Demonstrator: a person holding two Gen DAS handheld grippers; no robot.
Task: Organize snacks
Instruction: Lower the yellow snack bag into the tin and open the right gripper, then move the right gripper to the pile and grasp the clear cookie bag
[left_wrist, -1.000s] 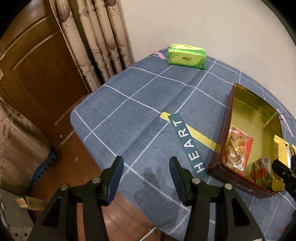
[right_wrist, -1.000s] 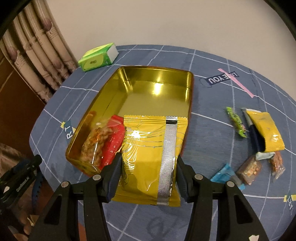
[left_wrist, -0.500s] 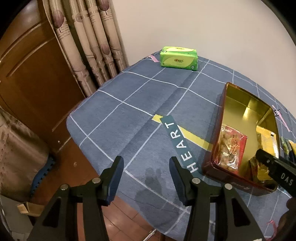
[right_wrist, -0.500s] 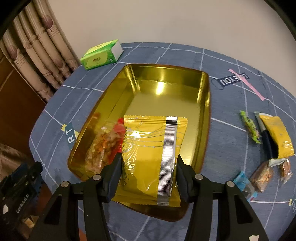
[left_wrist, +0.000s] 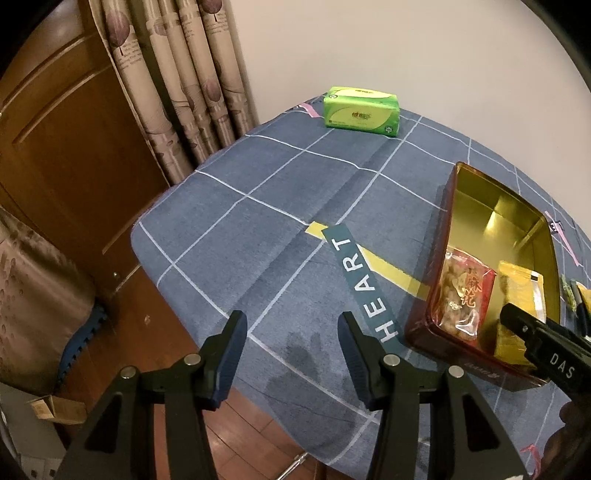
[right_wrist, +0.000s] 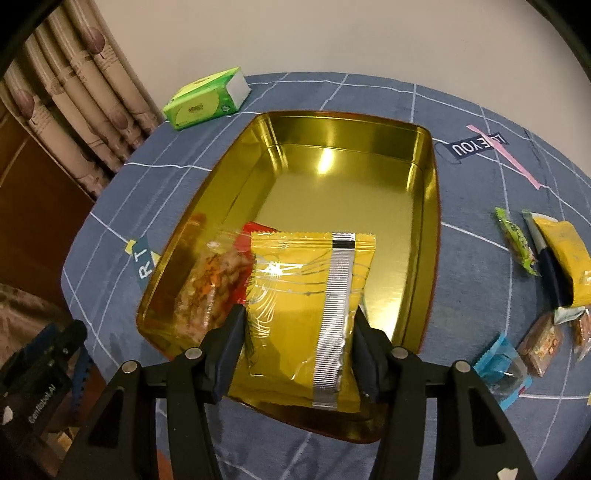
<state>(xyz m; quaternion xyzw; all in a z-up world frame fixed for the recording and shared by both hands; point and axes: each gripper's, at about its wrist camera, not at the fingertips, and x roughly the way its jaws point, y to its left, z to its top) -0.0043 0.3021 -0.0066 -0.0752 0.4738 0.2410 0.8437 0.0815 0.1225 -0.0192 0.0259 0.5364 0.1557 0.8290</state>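
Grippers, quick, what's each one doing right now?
Left gripper: open, holding nothing.
Right gripper: shut on the yellow foil snack packet over the gold metal tin.

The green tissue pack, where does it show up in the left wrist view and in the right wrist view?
Left wrist view: green tissue pack sits top centre, at the table's far edge near the curtain.
Right wrist view: upper left, beyond the tin's far-left corner.
Shared landmark: the gold tin, right of the pack in both views.
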